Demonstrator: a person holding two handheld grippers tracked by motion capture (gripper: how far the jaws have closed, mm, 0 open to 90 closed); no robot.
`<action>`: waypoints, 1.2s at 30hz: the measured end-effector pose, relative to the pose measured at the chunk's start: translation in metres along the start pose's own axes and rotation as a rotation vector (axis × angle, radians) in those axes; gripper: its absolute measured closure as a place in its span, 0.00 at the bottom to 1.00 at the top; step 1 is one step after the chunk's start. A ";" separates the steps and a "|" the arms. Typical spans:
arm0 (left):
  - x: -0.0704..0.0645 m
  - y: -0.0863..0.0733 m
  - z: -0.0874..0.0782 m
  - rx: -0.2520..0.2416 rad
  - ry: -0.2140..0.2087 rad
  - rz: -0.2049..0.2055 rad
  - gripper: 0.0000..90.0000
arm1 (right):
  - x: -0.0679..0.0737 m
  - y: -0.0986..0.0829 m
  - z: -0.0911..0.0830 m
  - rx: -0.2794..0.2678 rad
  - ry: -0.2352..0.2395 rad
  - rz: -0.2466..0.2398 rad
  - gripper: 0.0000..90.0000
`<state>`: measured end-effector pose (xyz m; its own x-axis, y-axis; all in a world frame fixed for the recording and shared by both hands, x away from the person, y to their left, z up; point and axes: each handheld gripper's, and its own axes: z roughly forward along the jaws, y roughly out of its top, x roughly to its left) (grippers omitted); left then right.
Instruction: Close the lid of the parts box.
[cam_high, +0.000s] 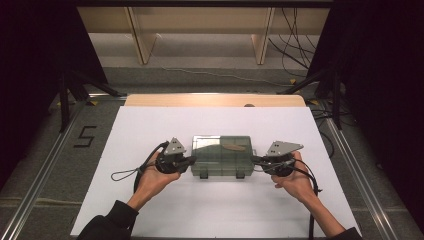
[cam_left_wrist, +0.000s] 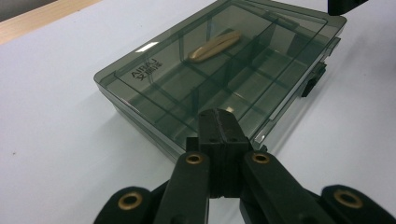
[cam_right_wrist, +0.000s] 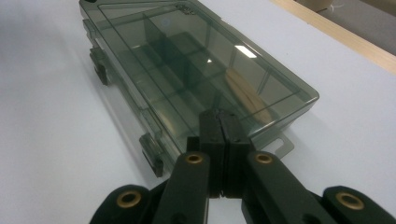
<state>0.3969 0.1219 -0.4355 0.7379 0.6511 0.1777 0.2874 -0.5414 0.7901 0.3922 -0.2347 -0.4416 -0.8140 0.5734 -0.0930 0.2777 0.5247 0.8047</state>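
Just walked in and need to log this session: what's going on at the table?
A person holds a left gripper and right gripper, jaws shut, against opposite ends of a smoky clear compartment box on the white table. Its lid is down, its two front latches face the person, and a tan oblong piece lies inside.

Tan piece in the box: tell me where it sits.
The tan piece lies inside the closed box, in a far compartment right of centre in the high view, nearer the right gripper.

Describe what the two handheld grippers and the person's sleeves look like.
Each gripper, left and right, is black with two flat jaws, brass-coloured pivot pins, a grey three-cornered plate on top and a trailing black cable. The person wears dark sleeves.
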 end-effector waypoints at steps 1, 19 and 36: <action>0.000 0.000 0.001 0.001 -0.021 -0.004 1.00 | 0.000 0.000 0.000 0.003 0.001 0.002 1.00; -0.003 -0.006 0.006 0.014 -0.054 -0.005 1.00 | 0.001 -0.003 0.006 0.030 0.015 -0.005 1.00; -0.003 -0.008 0.006 0.028 -0.015 0.001 1.00 | 0.001 -0.006 0.009 0.046 0.032 -0.011 1.00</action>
<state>0.3959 0.1208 -0.4463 0.7471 0.6427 0.1695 0.3035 -0.5567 0.7733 0.3945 -0.2317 -0.4519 -0.8329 0.5473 -0.0818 0.2912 0.5592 0.7762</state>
